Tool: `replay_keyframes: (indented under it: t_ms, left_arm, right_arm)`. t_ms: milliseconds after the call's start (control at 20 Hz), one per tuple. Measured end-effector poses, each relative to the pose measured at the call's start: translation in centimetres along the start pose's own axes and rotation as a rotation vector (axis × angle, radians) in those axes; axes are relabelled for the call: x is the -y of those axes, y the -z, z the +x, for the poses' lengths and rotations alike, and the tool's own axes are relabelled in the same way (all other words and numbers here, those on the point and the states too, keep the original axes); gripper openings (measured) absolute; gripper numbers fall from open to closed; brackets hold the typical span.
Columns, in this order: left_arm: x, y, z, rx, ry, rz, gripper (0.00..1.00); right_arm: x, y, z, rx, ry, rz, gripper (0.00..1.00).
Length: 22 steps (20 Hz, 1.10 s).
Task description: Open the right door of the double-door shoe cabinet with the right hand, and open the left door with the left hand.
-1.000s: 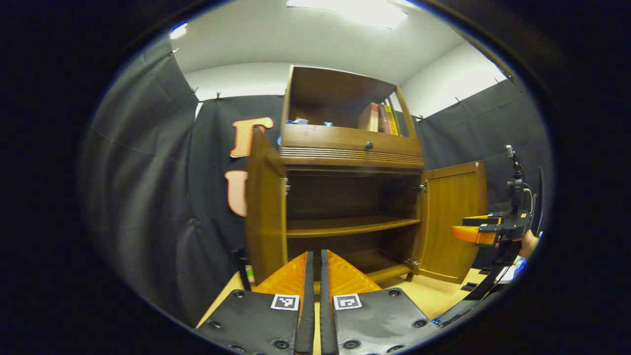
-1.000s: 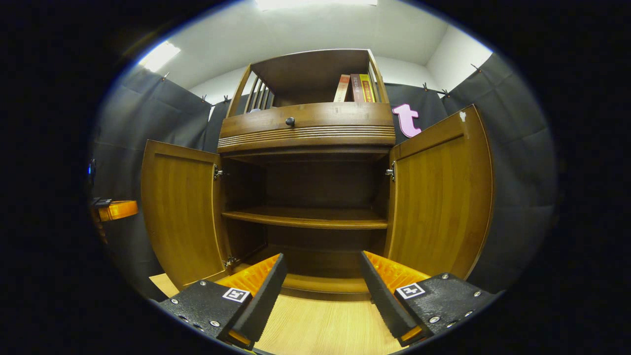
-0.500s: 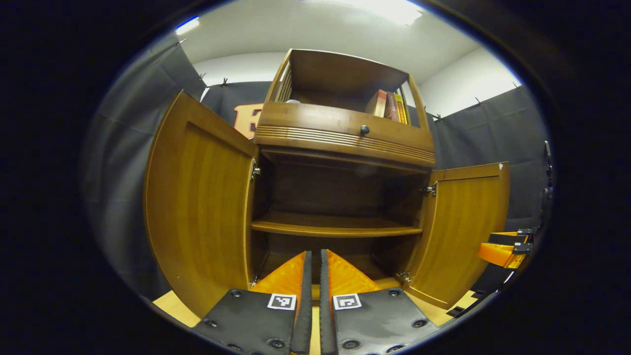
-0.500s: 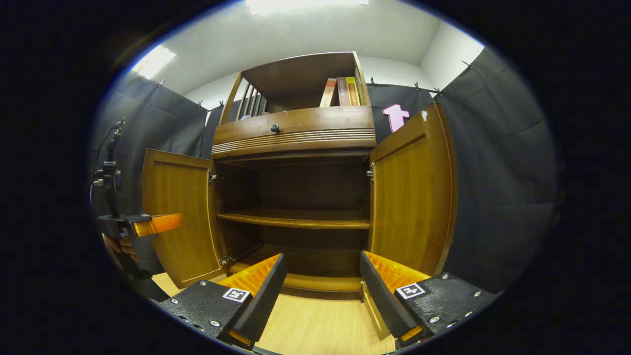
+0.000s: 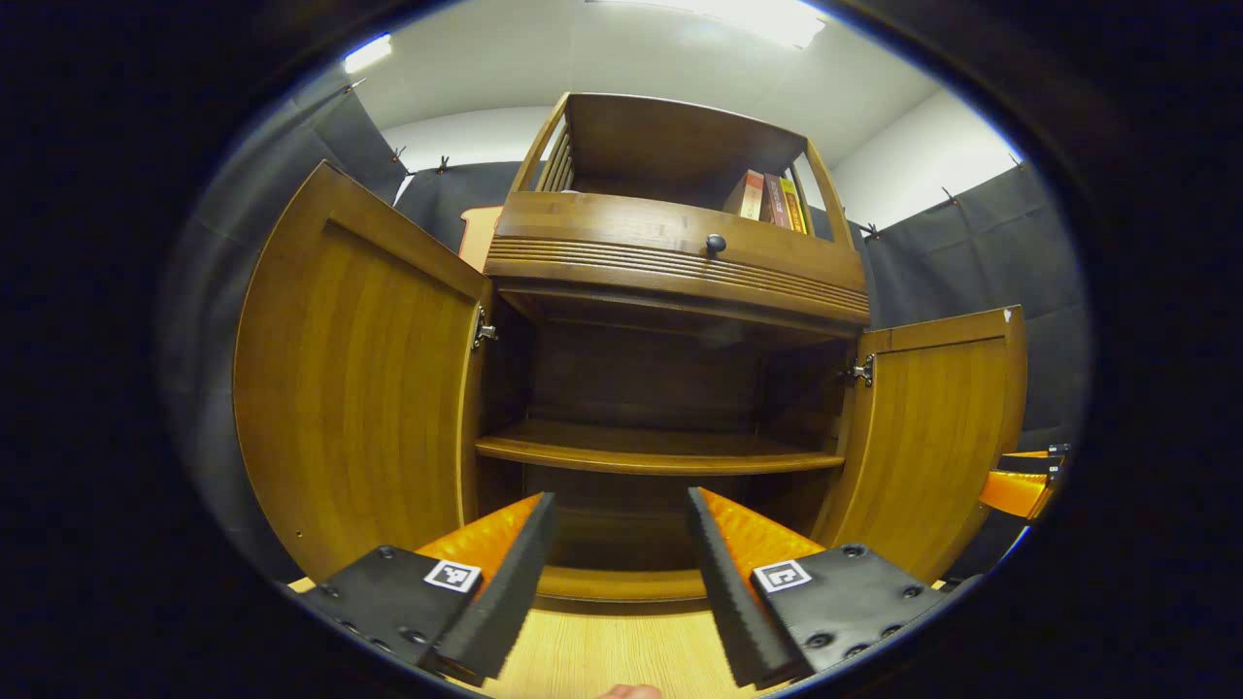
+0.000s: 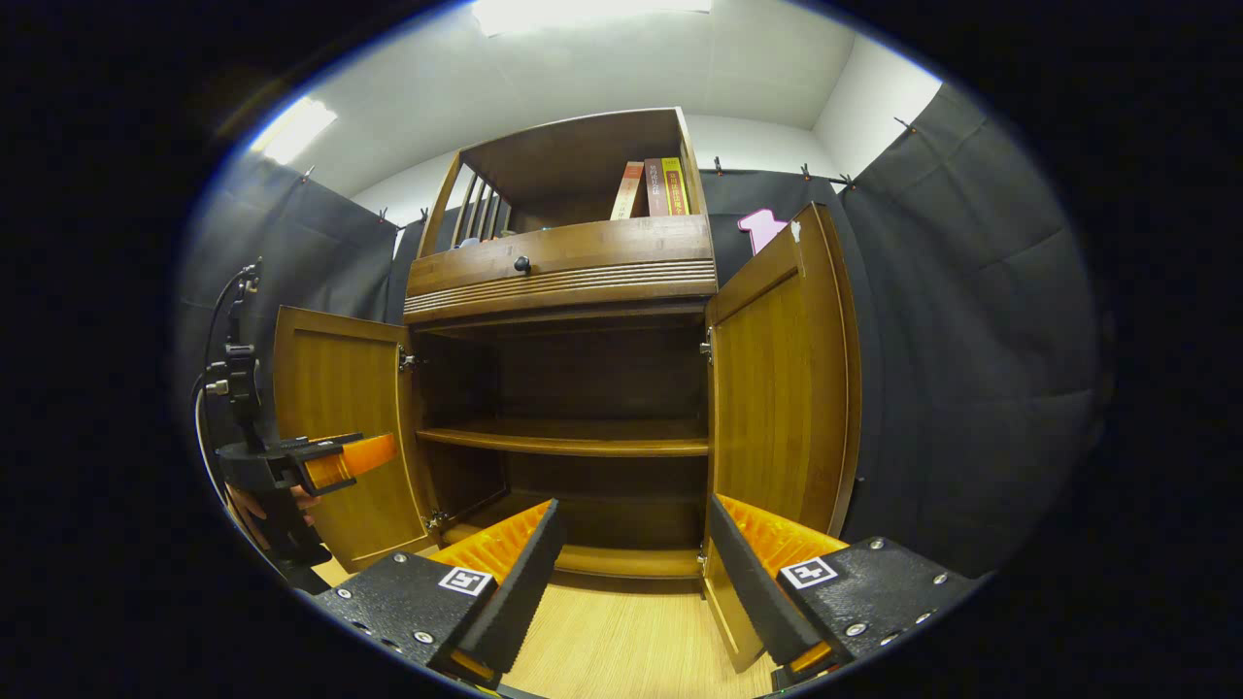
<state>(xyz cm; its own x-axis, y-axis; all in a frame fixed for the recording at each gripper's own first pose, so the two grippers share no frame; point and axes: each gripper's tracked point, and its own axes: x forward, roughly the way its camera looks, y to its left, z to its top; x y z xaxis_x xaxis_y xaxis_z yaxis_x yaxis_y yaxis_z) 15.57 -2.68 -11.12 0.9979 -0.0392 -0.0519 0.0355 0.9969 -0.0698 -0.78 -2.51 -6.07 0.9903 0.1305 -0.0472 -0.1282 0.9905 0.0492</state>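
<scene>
A wooden shoe cabinet (image 6: 573,291) stands ahead with its left door (image 5: 354,388) and right door (image 6: 782,379) both swung wide, bare shelves and wood floor (image 6: 621,646) between them. The left gripper (image 5: 617,519) and right gripper (image 6: 631,529) hang near the opening, jaws spread, holding nothing. Books (image 6: 651,189) lean on top.

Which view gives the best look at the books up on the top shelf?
The right gripper view: the books stand nearer the middle, spines facing the camera. In the left gripper view the books sit partly behind the cabinet's upright post.
</scene>
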Motion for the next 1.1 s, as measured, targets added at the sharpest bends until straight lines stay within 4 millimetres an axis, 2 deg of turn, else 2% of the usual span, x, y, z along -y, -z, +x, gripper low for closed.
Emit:
replay_keyframes:
  t_ms: [350,550,700,750,800,1100]
  left_arm:
    - [-0.3,-1.1,-0.2,0.049,-0.045,0.031,0.95]
    - [-1.1,-2.0,-0.3,0.079,-0.067,0.063,0.95]
    - [-1.2,-1.9,-0.2,0.072,-0.071,0.079,0.95]
    - [-1.2,-1.9,-0.2,0.07,-0.073,0.082,0.99]
    - [-1.2,-2.0,-0.2,0.071,-0.072,0.083,0.95]
    - [-1.6,-1.9,-0.3,0.067,-0.074,0.051,0.95]
  right_arm:
    - [-0.3,0.3,0.7,-0.003,-0.011,0.02,0.92]
    - [-0.7,0.5,1.0,-0.003,-0.02,0.019,0.92]
    - [-0.8,0.4,1.1,0.001,-0.019,0.013,0.92]
    - [-0.8,0.3,1.1,0.004,-0.021,0.016,0.92]
    - [-1.0,0.2,1.2,0.005,-0.023,0.021,0.92]
    - [-0.9,0.5,1.1,0.0,-0.014,0.004,0.92]
